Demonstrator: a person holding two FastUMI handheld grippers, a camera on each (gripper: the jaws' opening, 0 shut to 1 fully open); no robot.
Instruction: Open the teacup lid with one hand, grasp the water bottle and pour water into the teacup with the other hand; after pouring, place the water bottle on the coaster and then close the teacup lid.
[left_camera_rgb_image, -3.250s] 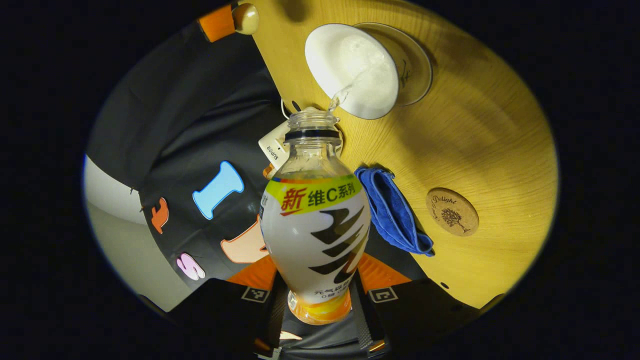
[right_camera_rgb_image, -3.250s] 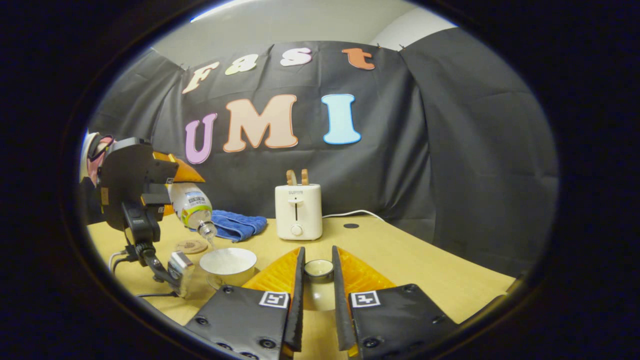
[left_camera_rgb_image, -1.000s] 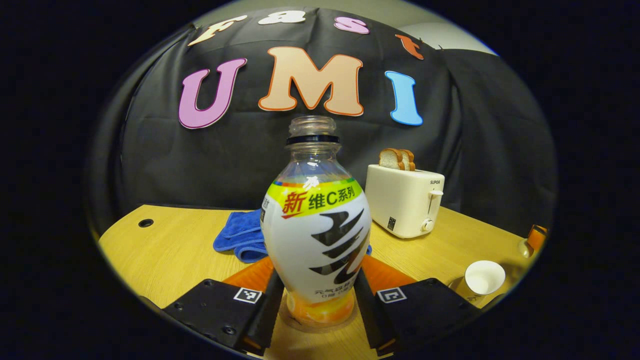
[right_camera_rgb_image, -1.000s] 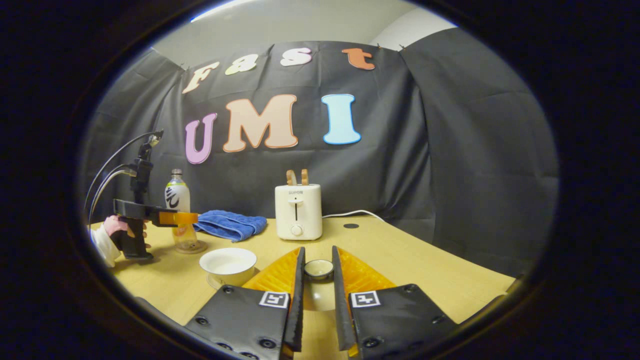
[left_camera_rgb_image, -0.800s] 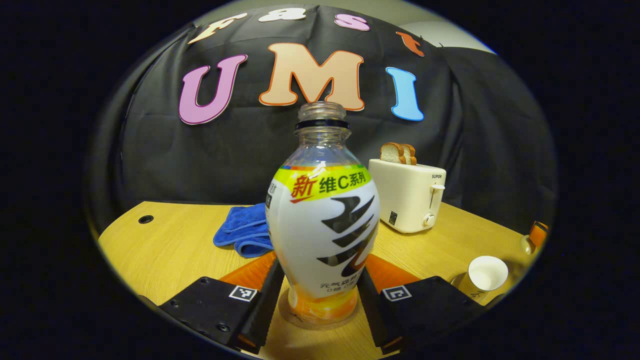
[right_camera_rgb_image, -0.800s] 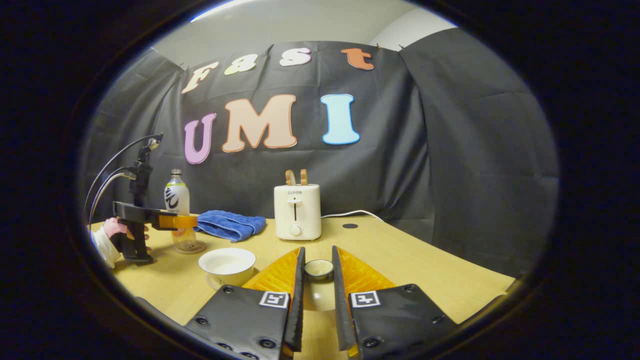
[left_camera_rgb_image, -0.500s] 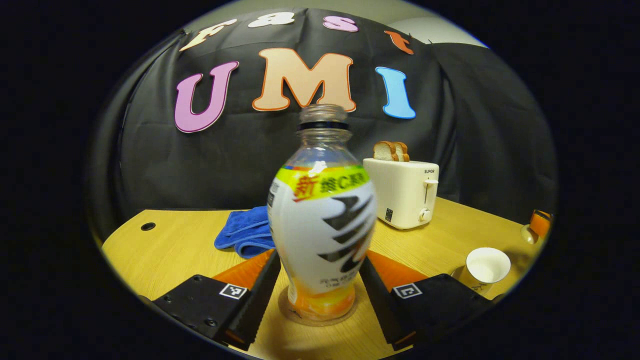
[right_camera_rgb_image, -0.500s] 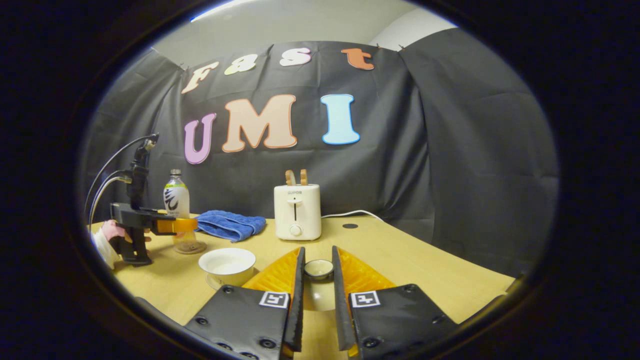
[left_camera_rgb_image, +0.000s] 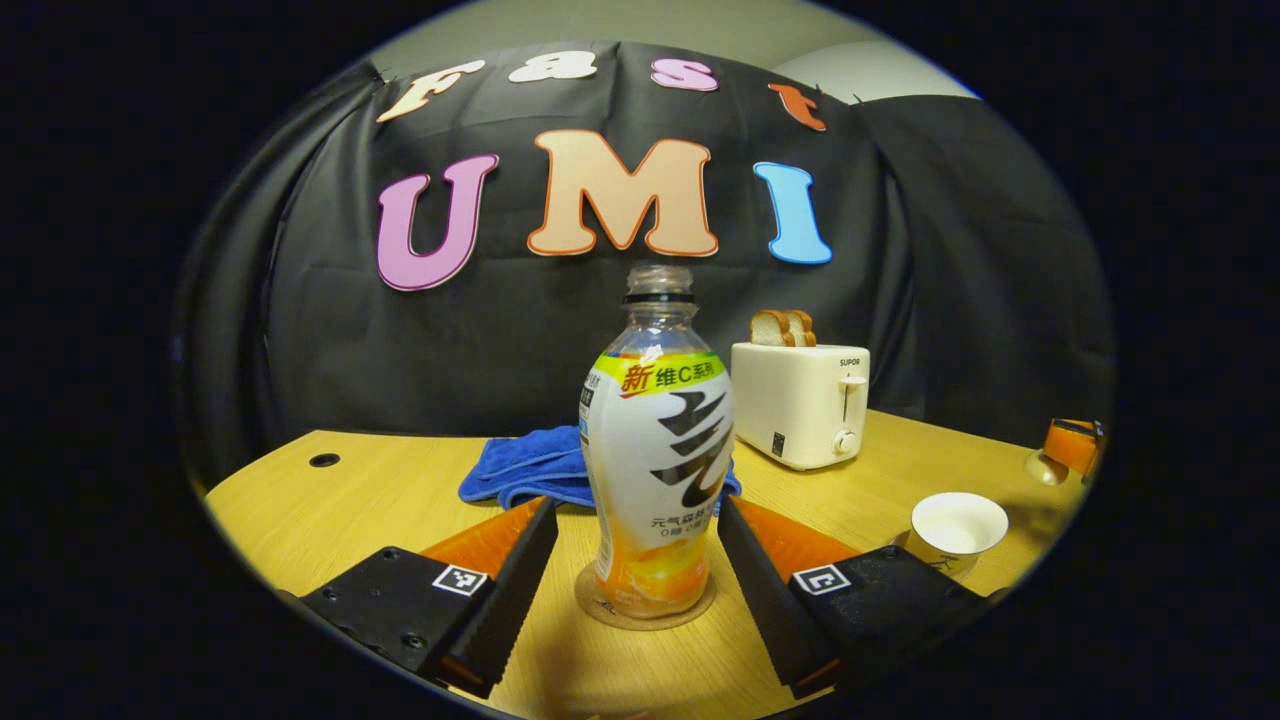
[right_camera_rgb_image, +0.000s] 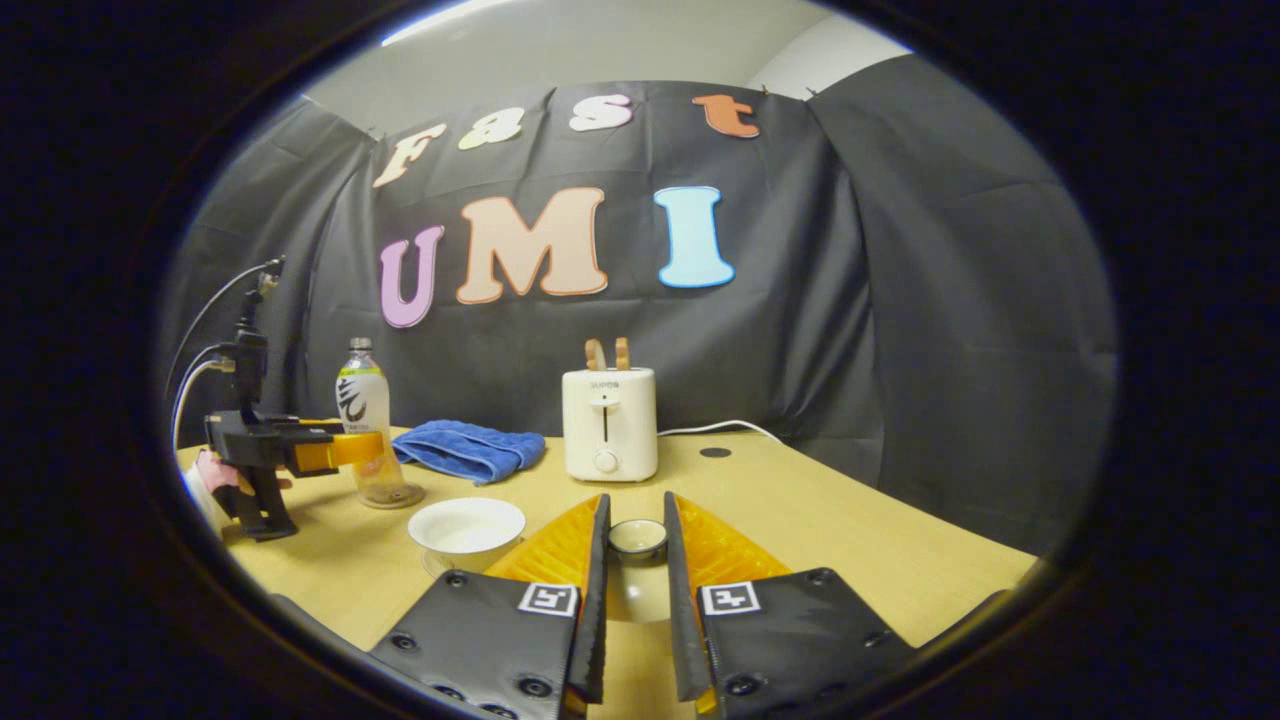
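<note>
Light wooden tabletop (left_camera_rgb_image: 380, 490) carries all. Clear plastic water bottle with white label (left_camera_rgb_image: 657, 455) stands upright on round cork coaster (left_camera_rgb_image: 600, 610). Left gripper (left_camera_rgb_image: 637, 560) spread apart, fingers off bottle. White teacup (right_camera_rgb_image: 466, 527) uncovered, near bottle. Right gripper (right_camera_rgb_image: 636, 580) clamped on small white teacup lid (right_camera_rgb_image: 637, 538).

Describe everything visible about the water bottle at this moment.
The water bottle is clear plastic, bulbous, with a narrow neck, a dark ring below an uncapped mouth, and a white wrap label banded green on top and orange at the base. It stands upright on the round coaster on the wooden table, in front of the blue cloth. The left gripper is open; its fingers flank the bottle with gaps on both sides.
</note>
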